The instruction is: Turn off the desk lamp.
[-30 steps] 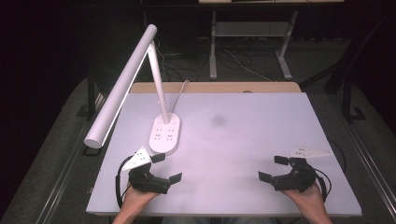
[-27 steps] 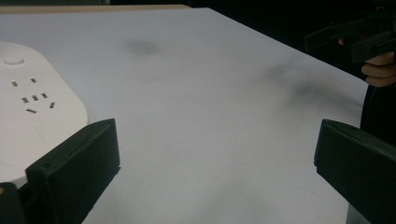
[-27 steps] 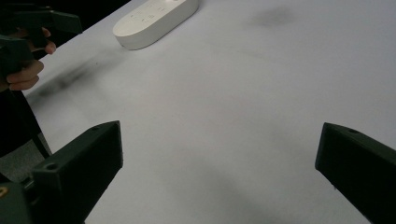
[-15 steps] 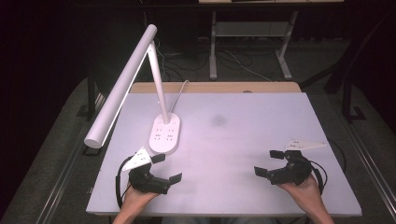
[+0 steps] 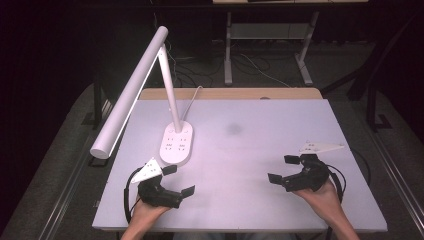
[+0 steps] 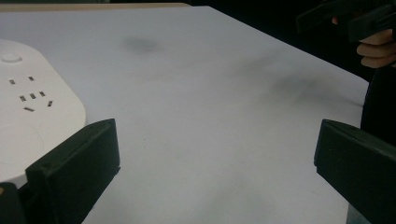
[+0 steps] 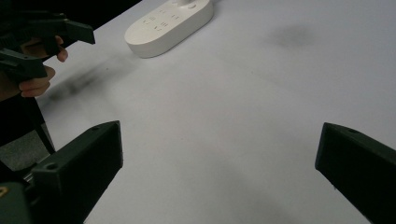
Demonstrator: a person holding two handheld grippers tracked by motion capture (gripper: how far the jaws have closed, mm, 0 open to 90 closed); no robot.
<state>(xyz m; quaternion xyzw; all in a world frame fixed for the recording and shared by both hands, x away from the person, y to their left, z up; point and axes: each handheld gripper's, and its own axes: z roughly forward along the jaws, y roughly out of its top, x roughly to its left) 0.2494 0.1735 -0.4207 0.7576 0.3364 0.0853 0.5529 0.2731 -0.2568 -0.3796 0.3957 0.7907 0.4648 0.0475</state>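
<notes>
A white desk lamp stands on the table, its oval base (image 5: 176, 144) carrying socket slots and its long tube head (image 5: 131, 93) slanting down to the left. My left gripper (image 5: 178, 180) hovers open just in front of that base, which shows at the left edge (image 6: 32, 112) of the left gripper view. My right gripper (image 5: 283, 169) is open at the table's right front, jaws wide apart with bare table between them. In the right gripper view the lamp base (image 7: 169, 25) lies far ahead and the other gripper (image 7: 51, 39) is at upper left.
The white table (image 5: 260, 125) has a faint dark smudge (image 5: 233, 129) near its middle. A lamp cable (image 5: 195, 95) runs off the back edge. Dark floor, a table frame (image 5: 270, 45) and cables lie beyond. The table's front edge is right by both hands.
My right gripper has shifted a little to the left and forward over the table, staying open. The left gripper and the lamp have not moved.
</notes>
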